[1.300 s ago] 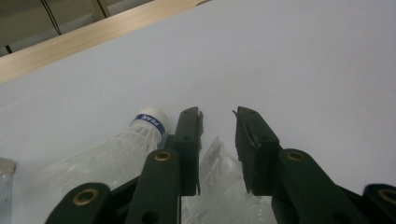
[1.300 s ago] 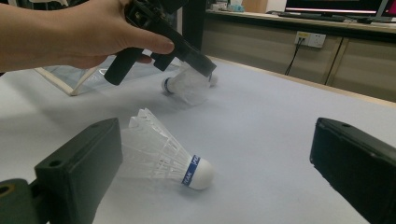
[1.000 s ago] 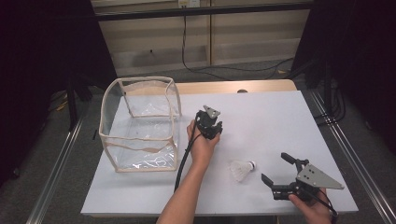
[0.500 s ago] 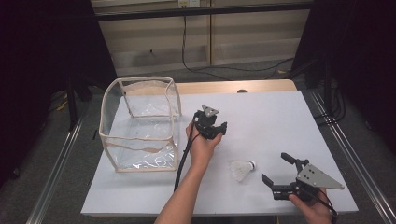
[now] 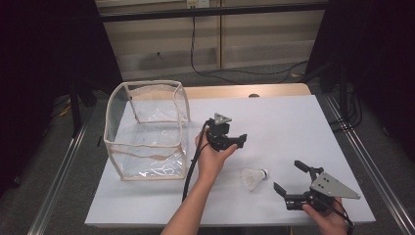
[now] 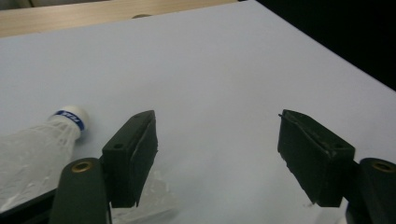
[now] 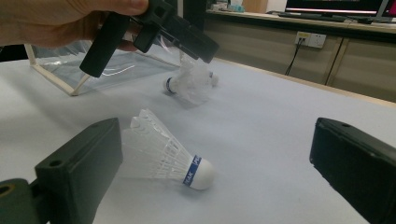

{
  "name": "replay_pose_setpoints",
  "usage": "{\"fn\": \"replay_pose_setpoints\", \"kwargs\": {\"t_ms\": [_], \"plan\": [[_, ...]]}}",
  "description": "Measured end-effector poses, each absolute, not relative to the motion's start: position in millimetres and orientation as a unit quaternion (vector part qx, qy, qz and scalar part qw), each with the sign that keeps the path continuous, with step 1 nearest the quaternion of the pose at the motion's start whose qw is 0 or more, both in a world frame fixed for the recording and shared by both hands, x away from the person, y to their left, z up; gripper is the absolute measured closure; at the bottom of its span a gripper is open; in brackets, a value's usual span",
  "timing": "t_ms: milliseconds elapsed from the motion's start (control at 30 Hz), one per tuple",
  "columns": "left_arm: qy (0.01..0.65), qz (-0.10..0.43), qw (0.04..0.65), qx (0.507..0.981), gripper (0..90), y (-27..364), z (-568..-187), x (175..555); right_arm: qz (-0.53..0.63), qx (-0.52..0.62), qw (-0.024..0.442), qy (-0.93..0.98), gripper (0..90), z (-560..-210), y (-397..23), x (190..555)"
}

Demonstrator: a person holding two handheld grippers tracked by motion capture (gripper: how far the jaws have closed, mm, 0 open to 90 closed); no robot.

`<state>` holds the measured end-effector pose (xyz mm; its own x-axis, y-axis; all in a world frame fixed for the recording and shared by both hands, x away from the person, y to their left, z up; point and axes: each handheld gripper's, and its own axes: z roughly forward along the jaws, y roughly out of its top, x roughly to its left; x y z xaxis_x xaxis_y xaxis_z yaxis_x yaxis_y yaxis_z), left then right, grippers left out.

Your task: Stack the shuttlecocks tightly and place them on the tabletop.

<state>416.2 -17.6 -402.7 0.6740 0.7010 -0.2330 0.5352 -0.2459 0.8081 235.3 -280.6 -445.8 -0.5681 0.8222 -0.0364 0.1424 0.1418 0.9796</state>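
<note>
Hovering low at five o'clock, our right tool [image 5: 288, 175] is showing its jaws wide and empty, with the near shuttlecock [image 5: 253, 178] lying on its side just ahead of them, untouched. We are judging that closing gently on the cork end, not the feathers, is the safer grip. Toward the middle of the surface [image 5: 293, 122], our left tool [image 5: 236, 141] has just been opening its jaws and is gripping nothing; a second shuttlecock [image 7: 191, 83] is resting beneath it, so we are planning to lift straight clear. At ten o'clock the clear box [image 5: 147, 147] is standing open-topped.
</note>
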Motion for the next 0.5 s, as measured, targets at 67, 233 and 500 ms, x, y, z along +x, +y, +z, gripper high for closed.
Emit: {"fn": "replay_pose_setpoints", "kwargs": {"t_ms": [67,233,500], "plan": [[0.394,0.085,0.473,0.783,26.3,-16.8,-402.8,415.4,0.554,0.35,0.306,0.691,1.9,-445.8,-280.6,235.3],[0.386,0.087,0.476,0.786,21.3,-16.3,-401.9,412.4,0.555,0.35,0.306,0.69,1.9,-445.8,-280.4,235.1],[0.371,0.075,0.481,0.791,14.2,-17.3,-401.1,407.1,0.555,0.351,0.305,0.69,2.0,-445.8,-280.7,234.9]]}}
